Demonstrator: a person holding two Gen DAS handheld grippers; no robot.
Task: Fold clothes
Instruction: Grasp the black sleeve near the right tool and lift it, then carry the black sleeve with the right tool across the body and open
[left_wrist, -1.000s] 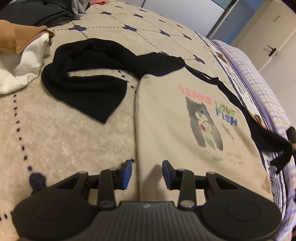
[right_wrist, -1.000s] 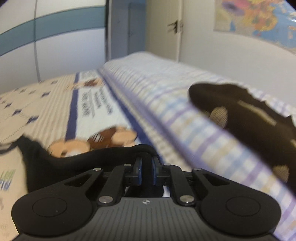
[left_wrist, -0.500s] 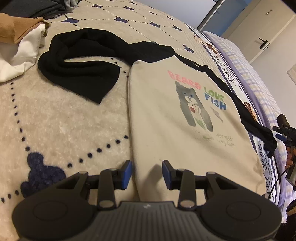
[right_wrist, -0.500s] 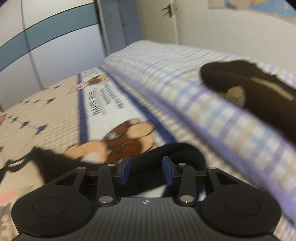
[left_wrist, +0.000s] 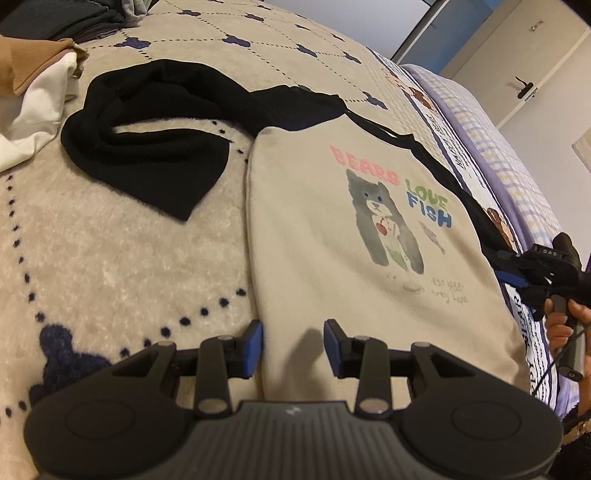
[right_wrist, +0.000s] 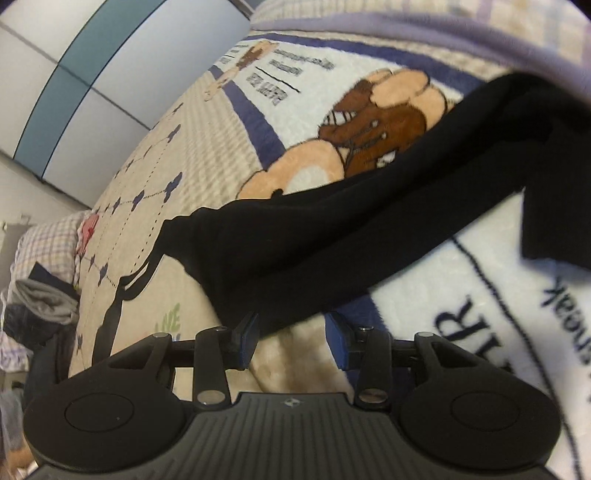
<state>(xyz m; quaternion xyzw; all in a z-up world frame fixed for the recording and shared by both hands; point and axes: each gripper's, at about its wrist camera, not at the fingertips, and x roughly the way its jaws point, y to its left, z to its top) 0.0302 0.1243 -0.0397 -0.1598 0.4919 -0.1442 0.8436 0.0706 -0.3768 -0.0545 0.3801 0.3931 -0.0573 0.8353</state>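
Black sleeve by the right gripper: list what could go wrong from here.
1. The right gripper is open with the black sleeve lying loose just ahead of it; closing now might pinch the fleece blanket too.
2. The other sleeve is crumpled beside the shirt, so the fold could come out lopsided.
3. The left gripper is open at the hem, so nothing pins the shirt if the sleeve is tugged.

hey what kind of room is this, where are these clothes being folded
Most likely a bedroom: the shirt lies on a bed with a plush blanket and a checked sheet, with a closed door just beyond.
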